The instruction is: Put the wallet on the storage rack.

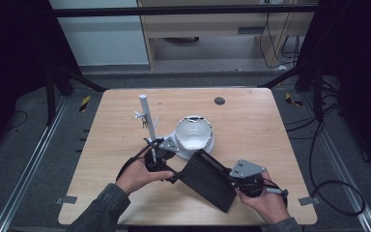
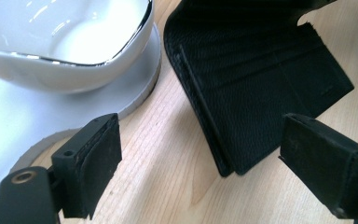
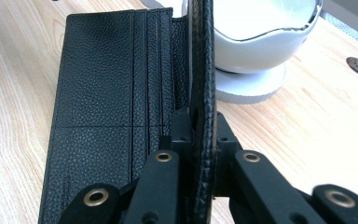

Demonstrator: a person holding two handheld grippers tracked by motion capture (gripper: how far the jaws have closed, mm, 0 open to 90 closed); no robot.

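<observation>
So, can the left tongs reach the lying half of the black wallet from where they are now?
Probably yes. The left tongs stand open just beside the wallet, with bare table between them. The right tongs clamp the raised flap only.

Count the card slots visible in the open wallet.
3 on the wallet's flat half in the right gripper view, stacked beside the spine; the flap clamped upright in the right gripper may hide more.
</observation>
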